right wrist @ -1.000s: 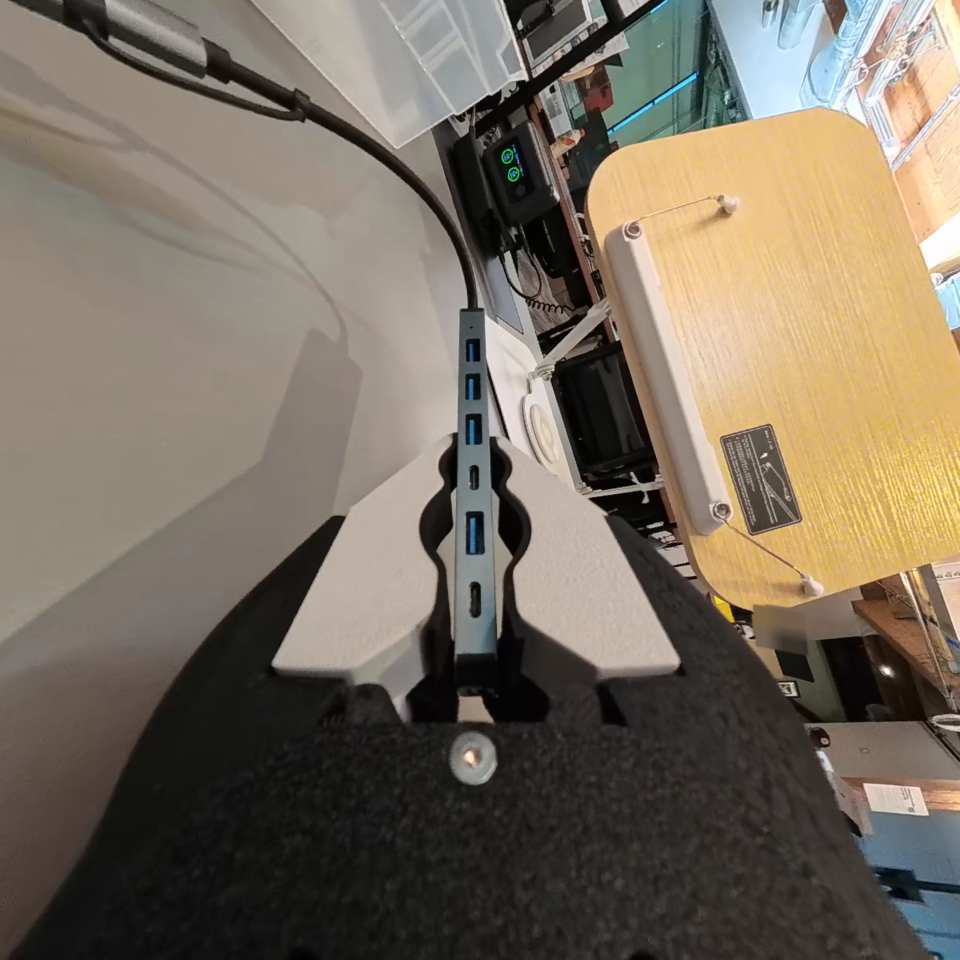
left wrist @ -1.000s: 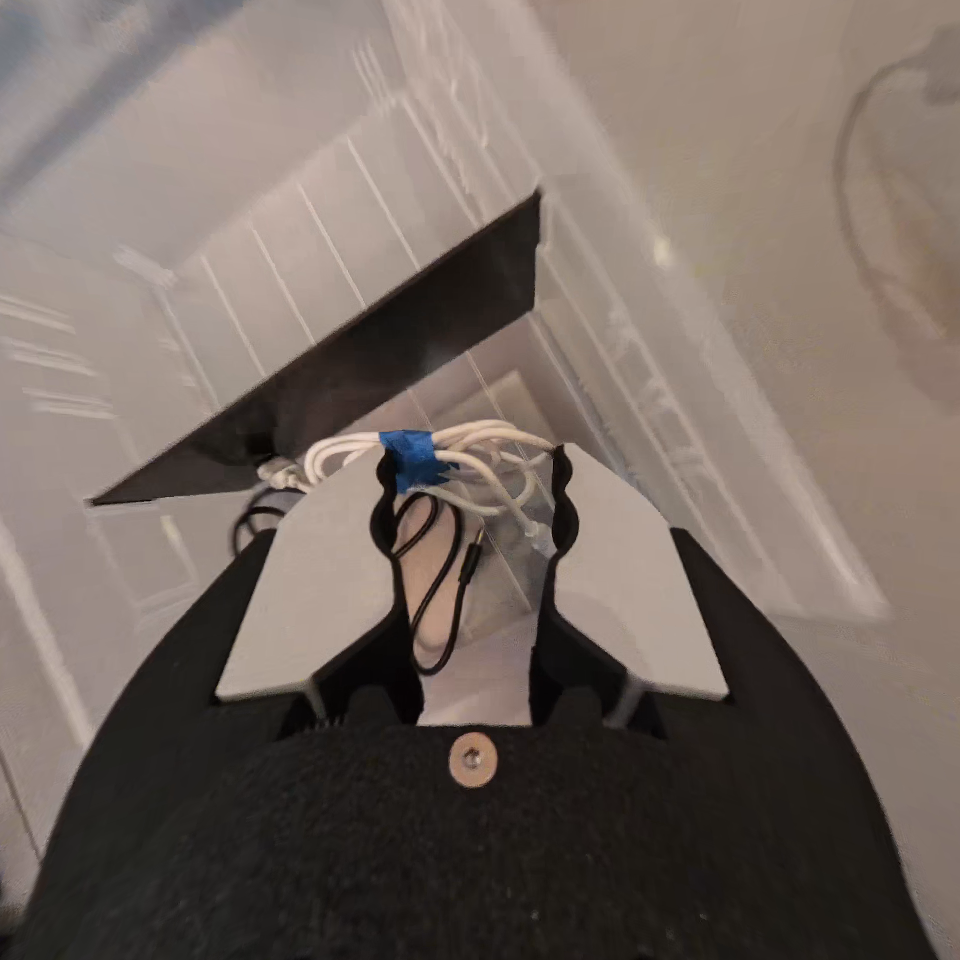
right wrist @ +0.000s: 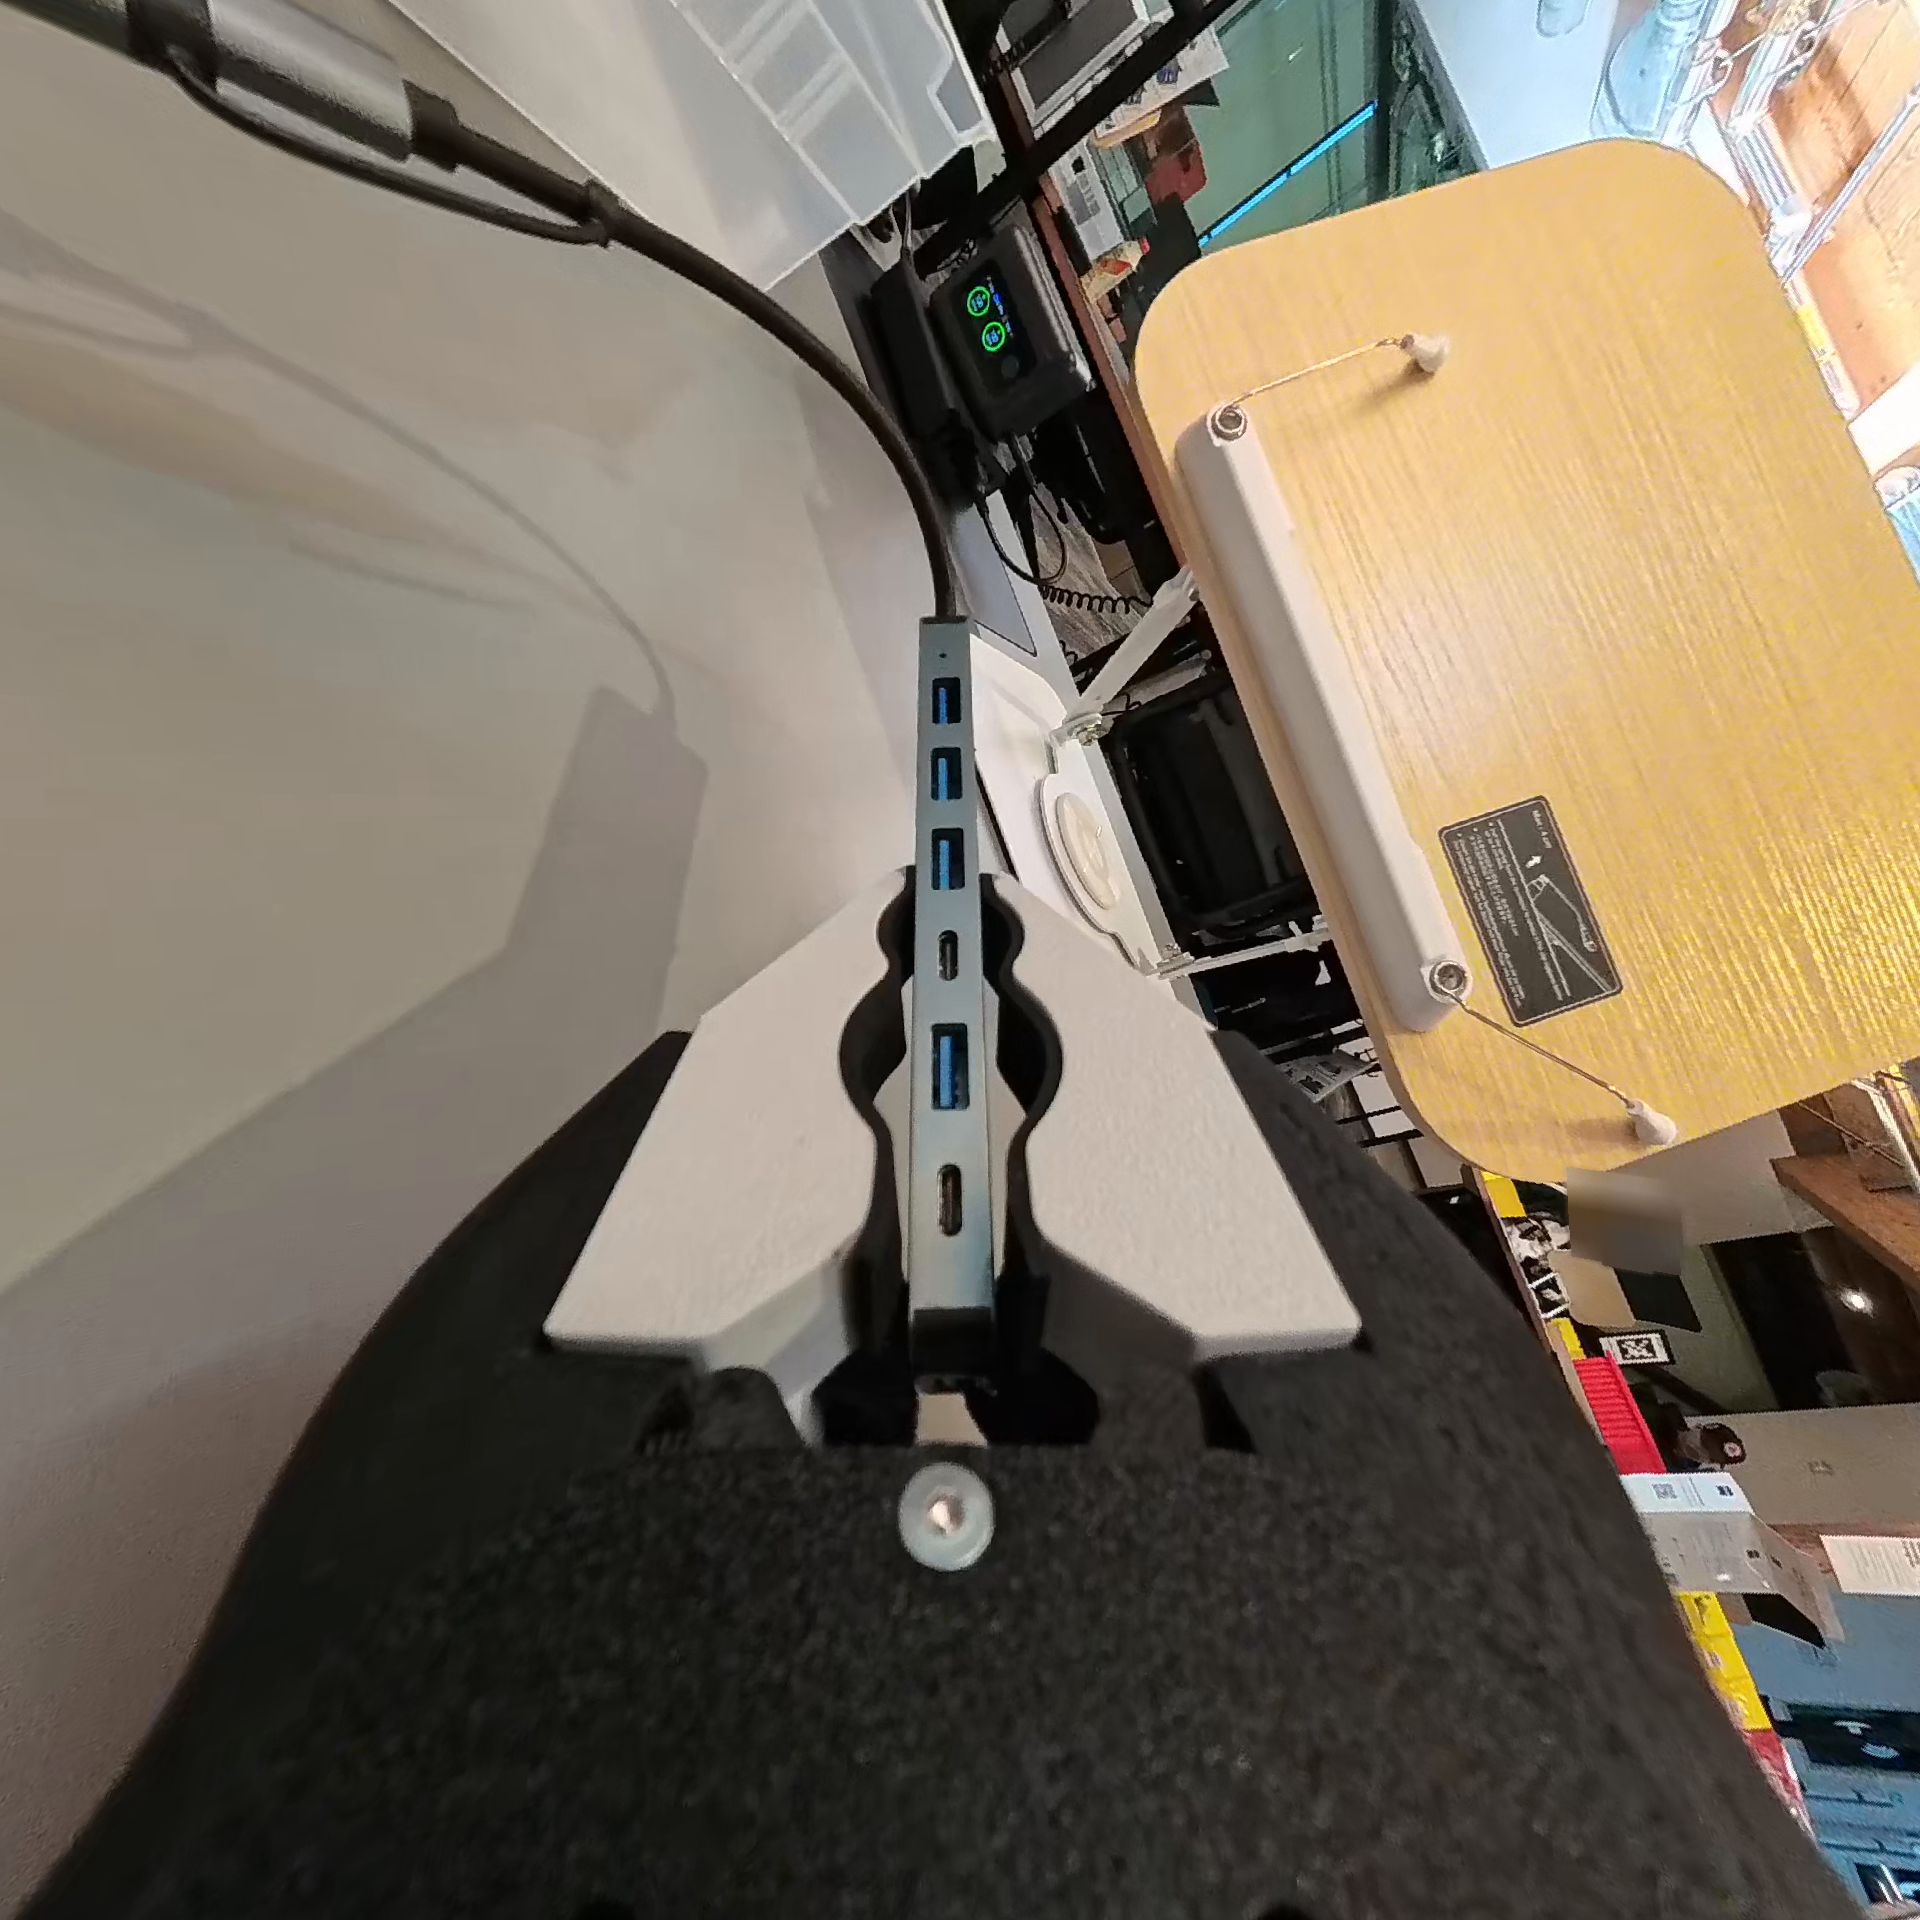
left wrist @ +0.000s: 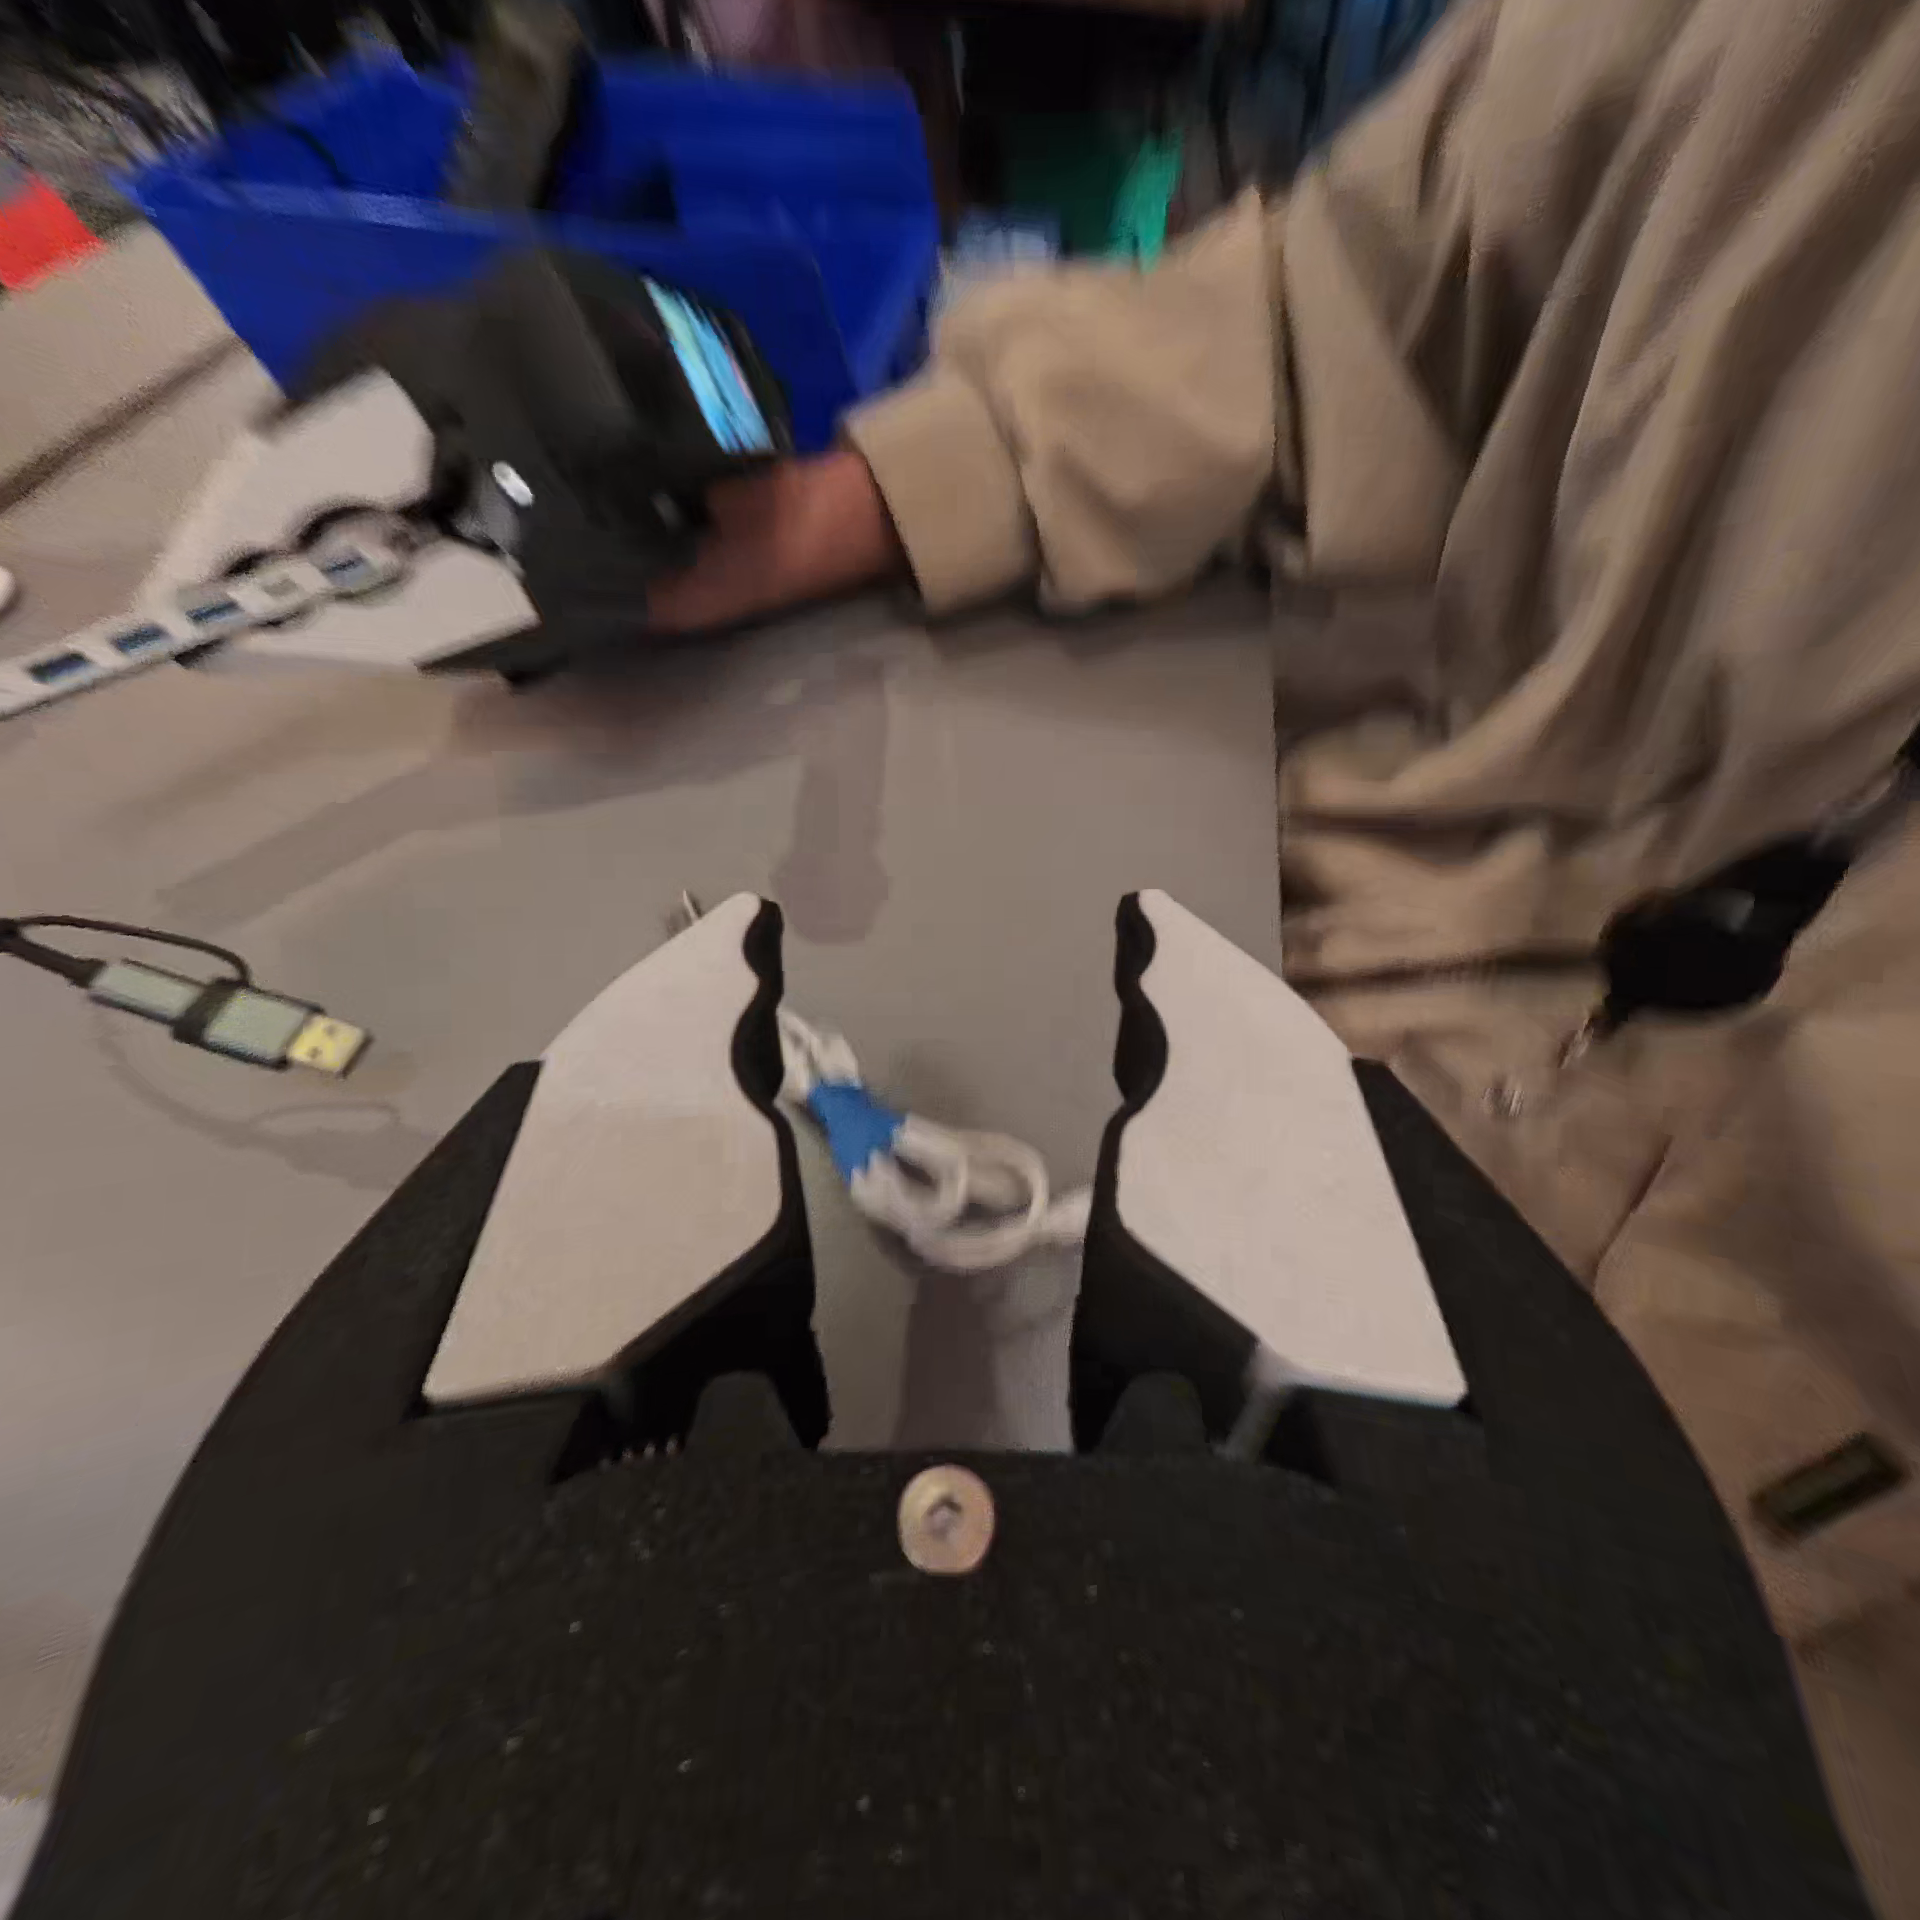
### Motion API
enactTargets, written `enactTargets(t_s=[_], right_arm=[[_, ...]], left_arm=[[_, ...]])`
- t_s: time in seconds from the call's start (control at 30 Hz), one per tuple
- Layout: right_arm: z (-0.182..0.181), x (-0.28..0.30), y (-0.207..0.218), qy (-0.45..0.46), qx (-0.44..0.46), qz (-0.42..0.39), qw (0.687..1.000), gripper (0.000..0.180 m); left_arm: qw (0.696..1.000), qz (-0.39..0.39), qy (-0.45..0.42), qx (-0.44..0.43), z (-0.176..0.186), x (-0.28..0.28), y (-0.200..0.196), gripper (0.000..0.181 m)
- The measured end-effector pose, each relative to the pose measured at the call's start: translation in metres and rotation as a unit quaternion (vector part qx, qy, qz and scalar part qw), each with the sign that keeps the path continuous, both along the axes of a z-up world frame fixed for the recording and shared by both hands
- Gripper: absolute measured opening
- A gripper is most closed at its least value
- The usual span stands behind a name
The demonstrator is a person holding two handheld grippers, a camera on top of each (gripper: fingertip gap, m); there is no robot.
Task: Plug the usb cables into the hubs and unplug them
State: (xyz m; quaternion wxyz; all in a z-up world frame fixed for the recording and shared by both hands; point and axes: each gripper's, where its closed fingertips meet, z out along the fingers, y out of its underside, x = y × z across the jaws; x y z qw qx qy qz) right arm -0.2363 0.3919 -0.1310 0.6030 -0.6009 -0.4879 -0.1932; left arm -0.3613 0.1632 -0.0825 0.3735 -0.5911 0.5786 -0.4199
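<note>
— On the grey table (left wrist: 540,831), what does the left gripper (left wrist: 948,914) have under it?

— Its two fingers stand wide apart and grip nothing. Between them, lower on the table, lies a coiled white cable (left wrist: 935,1174) bound with a strip of blue tape (left wrist: 854,1127). Whether a finger touches the cable one cannot tell, because the view is blurred.

— And the right gripper (right wrist: 948,894)?

— It is closed on a slim grey hub (right wrist: 948,1039), which stands on edge between the fingers with its row of ports facing the camera. A black cord (right wrist: 790,312) leaves the far end of the hub and curves away over the table to a grey plug housing (right wrist: 301,78).

— Is another plug visible?

— Yes, in the left wrist view a grey plug with a gold tip (left wrist: 249,1023) lies on the table, well apart to the left of the open fingers. Farther away the right gripper (left wrist: 582,457) shows in a person's hand (left wrist: 779,540) with a beige sleeve (left wrist: 1091,416), in front of a blue bin (left wrist: 623,208).
</note>
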Motion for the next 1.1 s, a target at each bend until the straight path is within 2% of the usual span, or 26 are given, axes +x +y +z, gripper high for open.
enactTargets(t_s=[0.07, 0.13, 0.23, 0.37, 0.6, 0.67, 0.87, 1.0, 1.1], right_arm=[[-0.001, 0.0, 0.0, 0.0, -0.002, 0.001, 1.0, 0.01], [0.0, 0.0, 0.0, 0.001, -0.002, 0.001, 1.0, 0.01], [0.0, 0.0, 0.0, 0.001, -0.002, 0.0, 1.0, 0.01], [-0.002, 0.0, -0.001, -0.001, -0.004, 0.002, 1.0, 0.01], [-0.003, -0.001, 0.0, -0.007, -0.004, 0.004, 1.0, 0.01], [-0.004, -0.001, 0.0, -0.007, -0.006, 0.004, 1.0, 0.01], [-0.002, -0.001, 0.0, -0.003, -0.004, 0.004, 1.0, 0.01], [0.001, 0.0, 0.0, 0.004, 0.0, 0.004, 1.0, 0.01], [0.007, -0.002, -0.003, 0.01, 0.016, 0.01, 1.0, 0.01]], left_arm=[[0.996, 0.061, -0.045, -0.051, 0.013, 0.007, 0.021, 0.056], [0.991, 0.116, 0.001, -0.069, -0.004, 0.012, 0.042, 0.049], [0.984, 0.156, 0.082, -0.039, -0.036, 0.016, 0.059, 0.047], [0.967, 0.178, 0.178, -0.047, -0.072, 0.016, 0.068, 0.047], [0.947, 0.193, 0.247, -0.071, -0.1, 0.028, 0.071, 0.033], [0.942, 0.191, 0.264, -0.078, -0.105, 0.03, 0.072, 0.023], [0.951, 0.173, 0.24, -0.084, -0.097, 0.038, 0.068, 0.008], [0.976, 0.126, 0.114, -0.139, -0.046, 0.051, 0.056, 0.008], [0.979, 0.106, 0.006, -0.173, 0.002, 0.05, 0.058, 0.008]])
